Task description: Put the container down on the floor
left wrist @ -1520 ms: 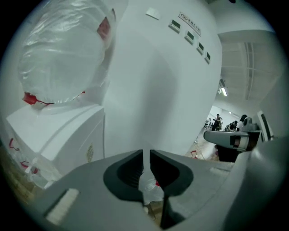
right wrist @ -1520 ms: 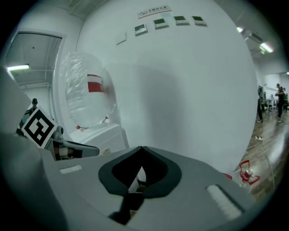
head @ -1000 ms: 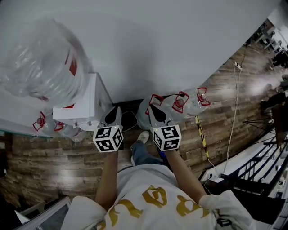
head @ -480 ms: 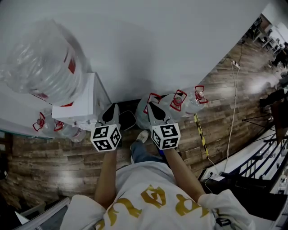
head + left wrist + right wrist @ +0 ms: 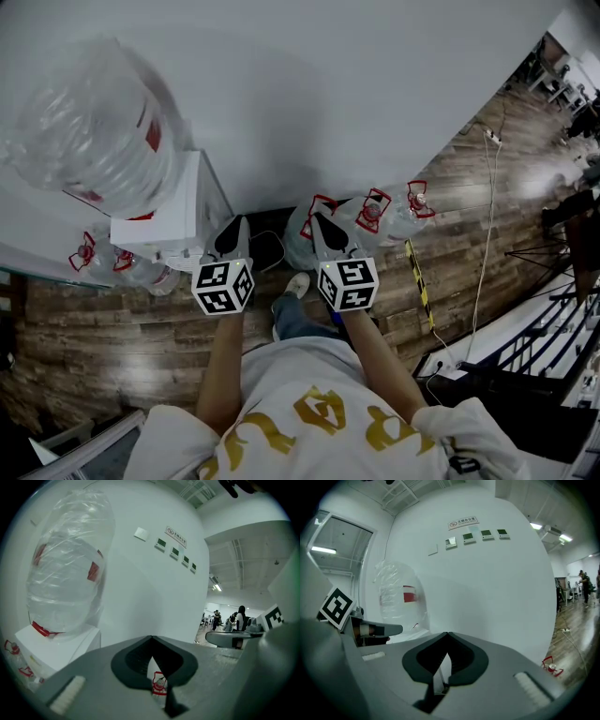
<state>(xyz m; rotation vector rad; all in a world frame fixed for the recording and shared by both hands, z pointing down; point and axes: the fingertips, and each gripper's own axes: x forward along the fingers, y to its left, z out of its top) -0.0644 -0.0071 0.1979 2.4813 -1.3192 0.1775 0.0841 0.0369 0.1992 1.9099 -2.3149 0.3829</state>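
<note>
**Both grippers closed and empty; container on the floor by the wall**

The left gripper (image 5: 151, 637) has its jaws closed tip to tip with nothing clamped. Only the hollow between its dark pads stays clear, and a strip of a clear jug with a red label shows through it. The right gripper (image 5: 447, 633) is the same, tips together and empty. The two are held side by side above the floor (image 5: 122, 319), both pointing toward the white wall (image 5: 328, 103).

The container (image 5: 296, 236), a clear water jug with a red handle, stands on the floor against the wall. The right gripper covers part of it in the head view (so its base cannot be made out). Whether either gripper touches it cannot be told.

More jugs (image 5: 377, 214) stand in a row to its right. A white dispenser (image 5: 178, 220) to the left carries a large film-wrapped bottle (image 5: 89, 127), which is cut off at the frame edge. Small jugs (image 5: 89, 255) sit beyond it. A dark mat (image 5: 270, 248) and the person's shoe (image 5: 298, 284) lie between the grippers.
</note>
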